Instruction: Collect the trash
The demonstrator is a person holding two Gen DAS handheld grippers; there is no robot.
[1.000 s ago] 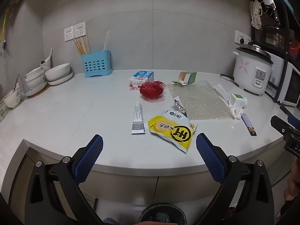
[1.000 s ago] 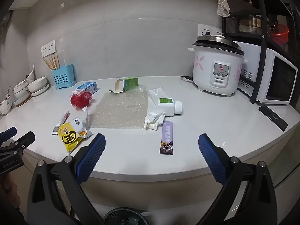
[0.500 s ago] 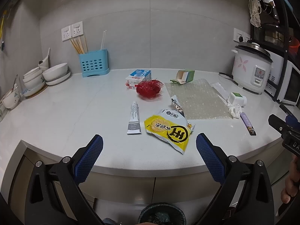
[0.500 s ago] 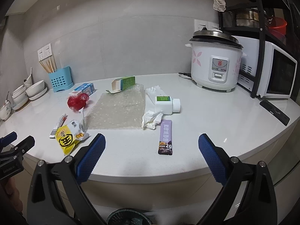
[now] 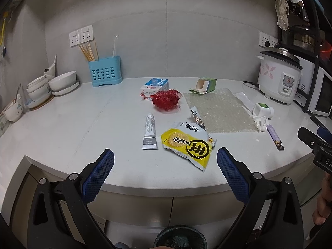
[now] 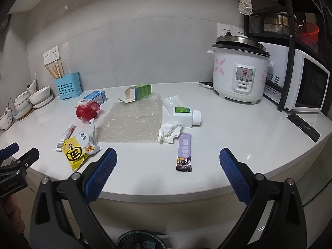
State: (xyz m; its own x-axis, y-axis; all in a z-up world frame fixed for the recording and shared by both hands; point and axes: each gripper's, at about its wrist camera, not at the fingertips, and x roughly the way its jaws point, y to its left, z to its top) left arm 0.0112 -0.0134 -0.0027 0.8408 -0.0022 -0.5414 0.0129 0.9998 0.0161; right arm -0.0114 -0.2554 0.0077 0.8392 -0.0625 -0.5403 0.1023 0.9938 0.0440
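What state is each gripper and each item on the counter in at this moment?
left gripper: open, empty, short of the counter.
right gripper: open, empty.
yellow snack bag: lying flat.
green carton: on its side, flap open.
white bottle: on its side, capped.
purple sachet: lying flat.
rice cooker: lid on.
trash bin: below the counter edge, lined.

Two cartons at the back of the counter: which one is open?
The green carton, its end flaps hanging open beside the bubble wrap. The blue carton is shut.
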